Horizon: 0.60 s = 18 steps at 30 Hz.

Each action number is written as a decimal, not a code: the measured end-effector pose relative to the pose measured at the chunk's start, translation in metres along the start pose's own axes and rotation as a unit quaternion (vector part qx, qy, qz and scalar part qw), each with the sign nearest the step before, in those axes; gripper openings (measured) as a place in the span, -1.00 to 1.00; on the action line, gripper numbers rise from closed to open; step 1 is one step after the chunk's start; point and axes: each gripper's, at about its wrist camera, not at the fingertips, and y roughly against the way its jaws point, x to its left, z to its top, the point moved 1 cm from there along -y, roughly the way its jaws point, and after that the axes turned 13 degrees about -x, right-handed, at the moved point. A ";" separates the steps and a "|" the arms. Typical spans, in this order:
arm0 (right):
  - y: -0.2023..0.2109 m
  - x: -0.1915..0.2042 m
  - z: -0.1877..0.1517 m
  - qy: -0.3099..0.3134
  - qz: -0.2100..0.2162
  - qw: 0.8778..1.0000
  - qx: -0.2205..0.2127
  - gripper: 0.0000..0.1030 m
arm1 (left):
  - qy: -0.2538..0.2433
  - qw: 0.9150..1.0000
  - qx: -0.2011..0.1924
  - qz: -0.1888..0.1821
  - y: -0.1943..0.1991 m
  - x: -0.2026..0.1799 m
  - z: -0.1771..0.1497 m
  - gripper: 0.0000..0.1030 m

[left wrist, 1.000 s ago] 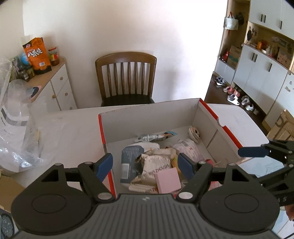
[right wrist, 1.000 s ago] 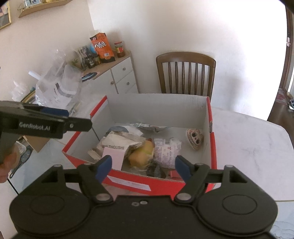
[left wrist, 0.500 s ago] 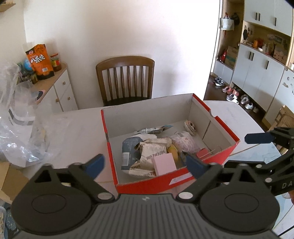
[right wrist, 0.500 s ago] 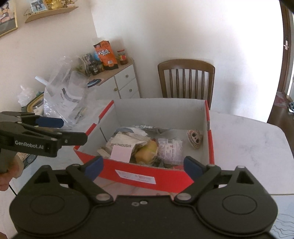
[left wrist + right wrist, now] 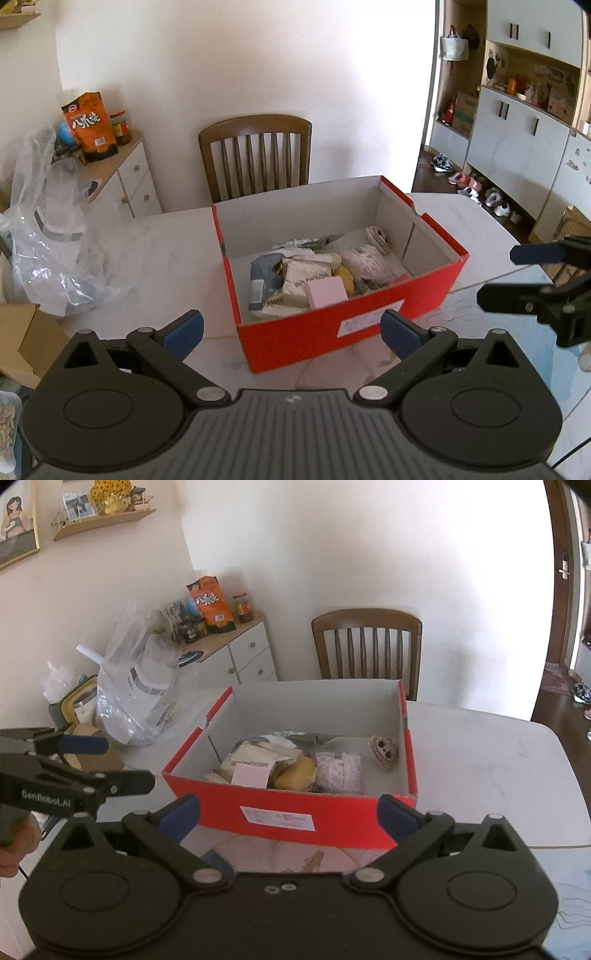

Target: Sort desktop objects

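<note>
a red box with a white inside stands on the pale marbled worktop, its long near wall carrying a white label. inside it lies a heap of things: a pink block at the near side, a crumpled white printed packet behind it, a grey-blue pouch to the left, something yellow beside the packet, a pale wrapped pack to the right of that, and a small round patterned piece alone toward the far right corner.

the left hand-held gripper sits just in front of the box's near wall with its blue pads spread wide and nothing between them but the box wall beyond; it grips nothing. the right hand-held gripper is also near the front wall, its jaws opening and by now spread wide, empty as well. each one shows at the edge of the other's view, beside the box rather than over it.

to the left on the worktop lies a crumpled clear plastic bag. a wooden chair stands at the far side, and a white cabinet to the far left carries an orange snack bag and a jar.
</note>
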 end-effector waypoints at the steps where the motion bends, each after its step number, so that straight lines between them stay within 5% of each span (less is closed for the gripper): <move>1: 0.002 0.000 -0.001 0.000 -0.002 1.000 -0.001 0.99 | -0.002 1.000 0.000 0.000 0.002 -0.001 -0.002 0.99; 18: 0.020 -0.009 -0.011 -0.018 -0.027 0.999 -0.009 0.99 | -0.014 1.000 0.017 -0.010 0.003 -0.016 -0.013 0.99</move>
